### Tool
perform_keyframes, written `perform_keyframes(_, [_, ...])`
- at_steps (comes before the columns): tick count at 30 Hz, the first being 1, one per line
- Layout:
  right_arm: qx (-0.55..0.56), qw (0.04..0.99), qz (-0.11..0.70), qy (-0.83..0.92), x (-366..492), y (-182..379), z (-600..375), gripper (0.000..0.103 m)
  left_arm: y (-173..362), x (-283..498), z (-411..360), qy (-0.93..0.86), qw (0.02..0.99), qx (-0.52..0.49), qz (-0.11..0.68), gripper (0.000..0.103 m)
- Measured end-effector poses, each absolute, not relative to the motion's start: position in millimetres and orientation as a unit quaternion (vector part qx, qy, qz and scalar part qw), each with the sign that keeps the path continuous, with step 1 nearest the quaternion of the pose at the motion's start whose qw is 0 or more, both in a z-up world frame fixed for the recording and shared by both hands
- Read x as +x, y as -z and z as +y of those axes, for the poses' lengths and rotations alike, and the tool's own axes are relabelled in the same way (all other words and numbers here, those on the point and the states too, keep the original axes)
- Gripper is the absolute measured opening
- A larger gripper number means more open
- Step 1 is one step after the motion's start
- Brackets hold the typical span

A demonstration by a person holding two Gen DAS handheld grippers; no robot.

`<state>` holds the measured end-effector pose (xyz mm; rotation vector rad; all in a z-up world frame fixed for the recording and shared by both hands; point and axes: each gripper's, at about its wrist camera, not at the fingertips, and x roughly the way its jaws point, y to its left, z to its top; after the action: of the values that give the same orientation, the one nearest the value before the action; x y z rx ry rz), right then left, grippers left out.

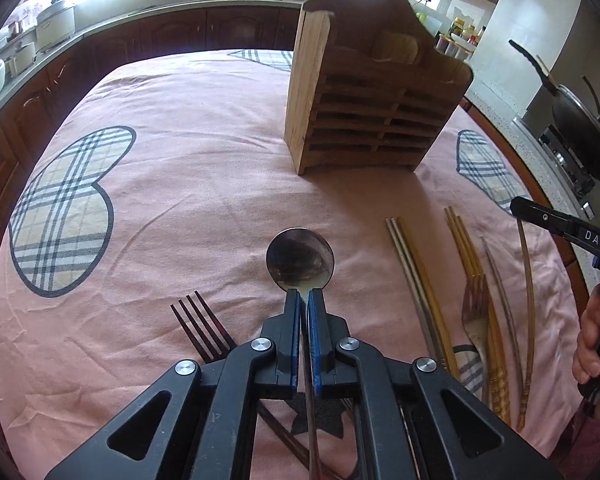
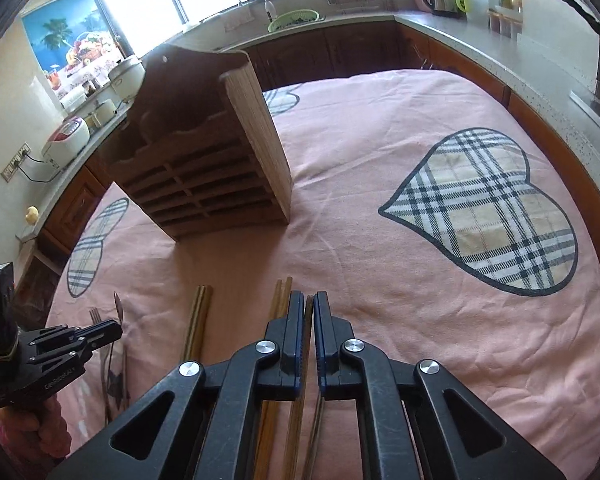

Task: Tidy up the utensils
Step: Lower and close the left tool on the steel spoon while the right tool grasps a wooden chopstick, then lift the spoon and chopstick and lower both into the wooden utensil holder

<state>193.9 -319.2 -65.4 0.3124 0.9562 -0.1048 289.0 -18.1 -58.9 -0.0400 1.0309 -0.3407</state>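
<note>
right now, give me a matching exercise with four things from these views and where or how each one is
Things:
1. spoon
2. dark fork
3. wooden utensil holder
4. brown chopstick

States:
A. stands upright on the pink cloth
B. between the right tool's fingers
C. lies flat on the cloth, left of the left tool
D. handle clamped in the left tool

Pairs: 1-D, 2-C, 3-A, 4-B

My table (image 1: pixel 204 184), pink heart-print cloth

Wooden rack (image 1: pixel 364 120) at 12, chopsticks (image 1: pixel 416 280) at 3, dark fork (image 1: pixel 204 328) at 8.
</note>
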Motion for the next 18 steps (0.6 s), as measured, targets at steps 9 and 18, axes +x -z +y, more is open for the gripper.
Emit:
perform_keyframes(9, [0.138, 0.908, 0.394, 0.039, 165, 10, -300, 0.004, 2, 241, 5, 0.192, 0.887, -0.054, 0.417, 0.0])
perform_keyframes(18, [0.13, 0.917, 0.375, 0.036, 141, -11, -288, 0.004, 5, 212, 11, 0.19, 0.884, -0.032, 0.427, 0.003])
